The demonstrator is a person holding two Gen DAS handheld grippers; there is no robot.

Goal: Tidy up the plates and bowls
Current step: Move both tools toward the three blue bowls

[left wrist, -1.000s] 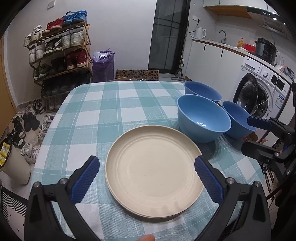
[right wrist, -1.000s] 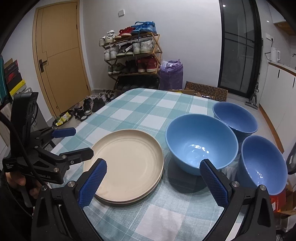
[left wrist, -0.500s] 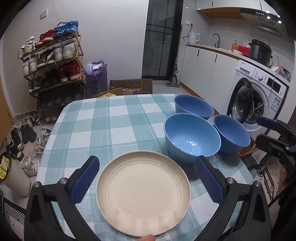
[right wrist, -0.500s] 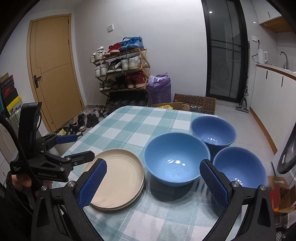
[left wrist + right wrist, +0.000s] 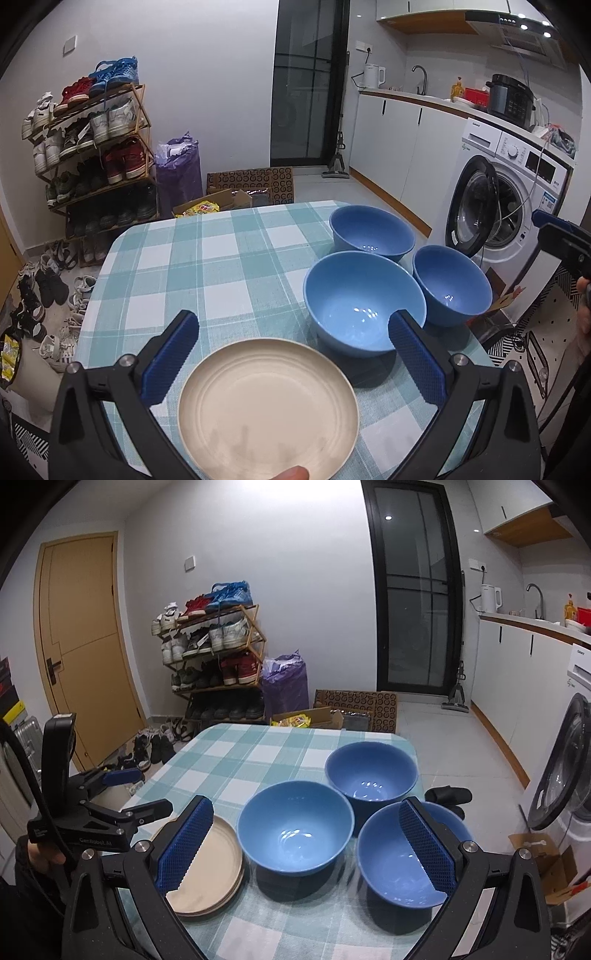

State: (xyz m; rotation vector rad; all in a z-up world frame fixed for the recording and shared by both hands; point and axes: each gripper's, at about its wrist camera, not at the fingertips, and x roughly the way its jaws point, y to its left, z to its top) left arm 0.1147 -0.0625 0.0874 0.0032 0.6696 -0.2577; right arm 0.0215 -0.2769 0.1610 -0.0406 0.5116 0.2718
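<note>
A stack of cream plates (image 5: pixel 267 406) (image 5: pixel 214 864) lies at the near left of the checked table (image 5: pixel 221 266) (image 5: pixel 236 760). Three blue bowls stand to its right: a middle bowl (image 5: pixel 364 299) (image 5: pixel 293 834), a far bowl (image 5: pixel 371 229) (image 5: pixel 371 773) and a right-hand bowl (image 5: pixel 452 284) (image 5: pixel 397 864). My left gripper (image 5: pixel 292 319) (image 5: pixel 140 792) hangs open above the plates, touching nothing. My right gripper (image 5: pixel 306 806) is open over the near bowls, holding nothing; only one of its fingers (image 5: pixel 561 236) shows in the left wrist view.
A shoe rack (image 5: pixel 92 147) and loose shoes (image 5: pixel 40 284) are left of the table. Cardboard boxes (image 5: pixel 354 705) and a purple bag (image 5: pixel 284 683) sit beyond it. A washing machine (image 5: pixel 506 206) with its door open stands right. Black slippers (image 5: pixel 448 795) lie by the table's right edge.
Both grippers have drawn back and up from the table, so plates and bowls look smaller and lower. Plates and bowls have not moved. Both grippers stay open.
</note>
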